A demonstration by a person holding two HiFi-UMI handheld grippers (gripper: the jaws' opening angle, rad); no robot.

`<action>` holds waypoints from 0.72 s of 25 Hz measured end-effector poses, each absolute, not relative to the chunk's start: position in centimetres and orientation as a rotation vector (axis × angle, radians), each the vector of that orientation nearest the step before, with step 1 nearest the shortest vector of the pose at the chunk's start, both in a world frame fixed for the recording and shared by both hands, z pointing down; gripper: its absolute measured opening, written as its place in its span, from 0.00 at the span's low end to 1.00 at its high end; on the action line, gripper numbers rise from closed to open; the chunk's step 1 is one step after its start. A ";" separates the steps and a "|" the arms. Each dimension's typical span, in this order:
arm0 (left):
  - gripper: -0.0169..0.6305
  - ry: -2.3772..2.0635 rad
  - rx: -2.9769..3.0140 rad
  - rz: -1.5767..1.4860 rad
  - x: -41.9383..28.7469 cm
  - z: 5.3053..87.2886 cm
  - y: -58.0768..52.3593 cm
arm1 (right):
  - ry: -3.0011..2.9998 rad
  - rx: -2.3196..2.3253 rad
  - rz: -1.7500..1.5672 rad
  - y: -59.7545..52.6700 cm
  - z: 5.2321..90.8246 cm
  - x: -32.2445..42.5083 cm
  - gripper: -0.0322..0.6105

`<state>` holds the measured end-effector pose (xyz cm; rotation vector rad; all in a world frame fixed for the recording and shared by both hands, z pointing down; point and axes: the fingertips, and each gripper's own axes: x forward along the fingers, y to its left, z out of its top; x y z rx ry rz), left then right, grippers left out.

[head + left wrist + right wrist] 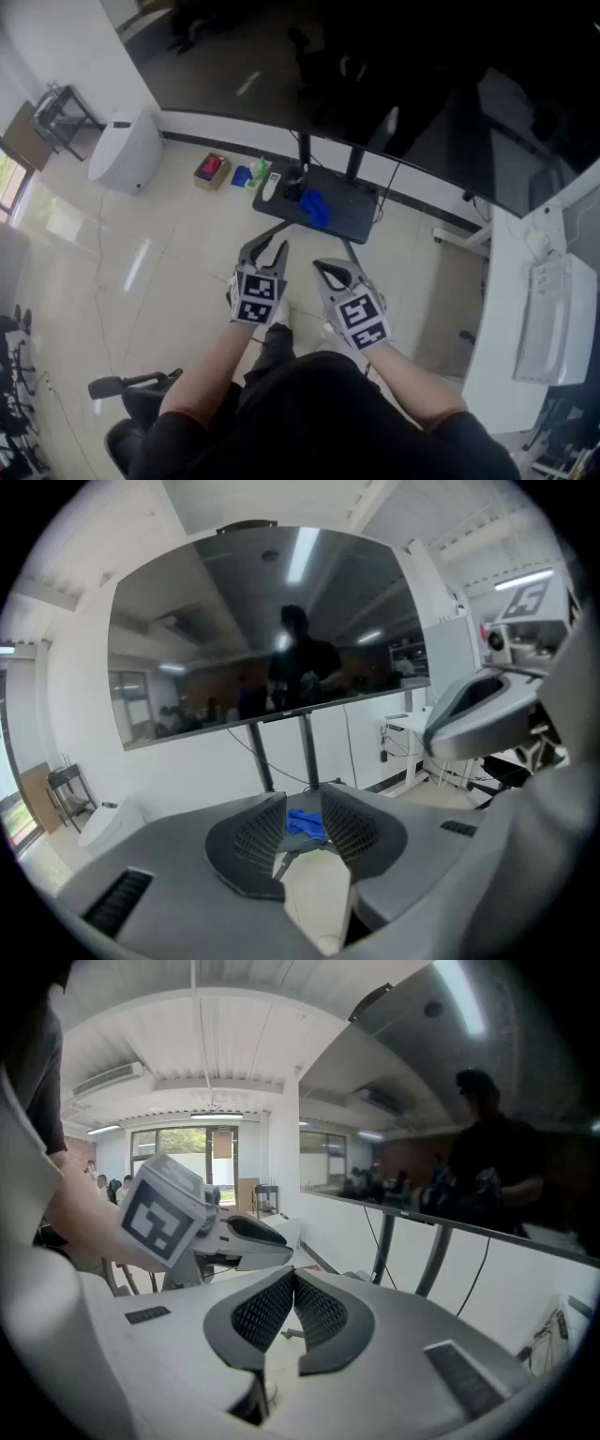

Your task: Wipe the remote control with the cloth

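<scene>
A small black table (349, 217) stands on the floor in front of me. On it lie a crumpled blue cloth (316, 208) and, at its left end, a white remote control (271, 187). Both grippers hang in the air short of the table, touching nothing. My left gripper (265, 247) is open with empty jaws. In the left gripper view the blue cloth (305, 823) shows far off through the gap of the left gripper (305, 803). My right gripper (325, 269) is shut, its pads (314, 1312) meeting at the tips with nothing between them.
A large dark screen (394, 84) on a stand rises behind the table. On the floor to the left sit a red box (211, 171), small blue and green items (251, 173) and a white round unit (127, 150). A white desk (548, 309) is at right, a chair (131, 389) at lower left.
</scene>
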<state>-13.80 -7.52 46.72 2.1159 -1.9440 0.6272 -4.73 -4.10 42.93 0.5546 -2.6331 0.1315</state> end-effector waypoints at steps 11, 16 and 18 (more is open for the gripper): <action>0.43 -1.804 1.841 0.803 -28.5 65.2 -24.5 | -2.458 0.634 0.259 -16.2 54.1 -12.0 0.11; 0.45 -1.742 1.776 0.892 -31.7 73.3 -30.6 | -2.378 0.718 0.323 -22.5 59.5 -13.7 0.20; 0.45 -1.716 1.756 0.904 -32.6 75.9 -32.3 | -2.346 0.744 0.342 -24.6 61.6 -14.2 0.23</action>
